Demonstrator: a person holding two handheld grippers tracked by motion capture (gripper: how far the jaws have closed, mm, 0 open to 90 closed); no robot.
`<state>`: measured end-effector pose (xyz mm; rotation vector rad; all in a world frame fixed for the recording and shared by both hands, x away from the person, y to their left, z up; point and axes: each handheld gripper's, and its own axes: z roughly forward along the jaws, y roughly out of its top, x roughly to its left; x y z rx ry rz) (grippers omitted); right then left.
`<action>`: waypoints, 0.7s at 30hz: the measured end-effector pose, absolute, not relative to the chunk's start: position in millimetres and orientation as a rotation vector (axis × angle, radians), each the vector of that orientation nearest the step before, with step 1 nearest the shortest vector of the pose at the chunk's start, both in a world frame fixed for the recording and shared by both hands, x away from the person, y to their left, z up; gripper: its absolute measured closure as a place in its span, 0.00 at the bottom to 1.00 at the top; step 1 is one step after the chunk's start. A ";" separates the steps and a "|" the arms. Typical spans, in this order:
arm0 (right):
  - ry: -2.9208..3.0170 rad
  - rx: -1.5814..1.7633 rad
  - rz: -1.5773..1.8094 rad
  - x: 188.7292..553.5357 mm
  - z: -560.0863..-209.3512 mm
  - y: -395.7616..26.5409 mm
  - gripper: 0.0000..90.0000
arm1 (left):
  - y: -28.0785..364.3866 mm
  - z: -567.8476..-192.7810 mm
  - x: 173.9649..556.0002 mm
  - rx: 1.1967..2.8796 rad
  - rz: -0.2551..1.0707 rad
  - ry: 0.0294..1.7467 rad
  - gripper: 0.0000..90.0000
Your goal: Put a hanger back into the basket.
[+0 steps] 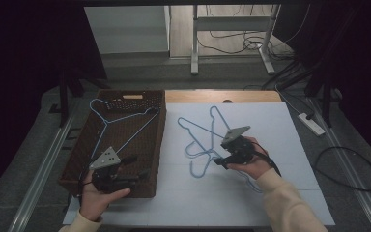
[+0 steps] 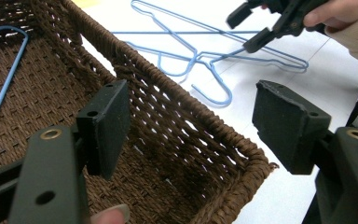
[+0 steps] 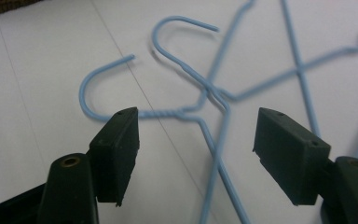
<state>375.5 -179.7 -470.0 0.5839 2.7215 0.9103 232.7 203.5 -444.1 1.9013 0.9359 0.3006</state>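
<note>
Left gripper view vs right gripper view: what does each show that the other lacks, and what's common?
Left gripper view: the brown wicker basket with one blue hanger inside, plus the right claw farther off, over the hangers on the table.

Right gripper view: a close look at two hanger hooks, one twisted neck lying between its open jaws.

Shared: the tangled blue hangers on the white table surface, and open jaws with nothing gripped.

power strip point(image 1: 312, 123) on floor | table legs point(image 1: 194, 43) | black cable point(image 1: 349, 169)
</note>
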 end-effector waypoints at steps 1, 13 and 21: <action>2.736 0.542 0.886 378.2 -470.5 -172.3 0.36 | 203.2 -444.5 232.8 1.904 0.300 0.934 0.32; 2.877 0.321 0.709 416.8 -491.3 -119.6 0.43 | 203.8 -446.2 233.2 1.906 0.295 0.936 0.32; 2.916 0.192 0.656 426.2 -502.8 -104.8 0.60 | 203.7 -447.0 233.8 1.910 0.292 0.936 0.32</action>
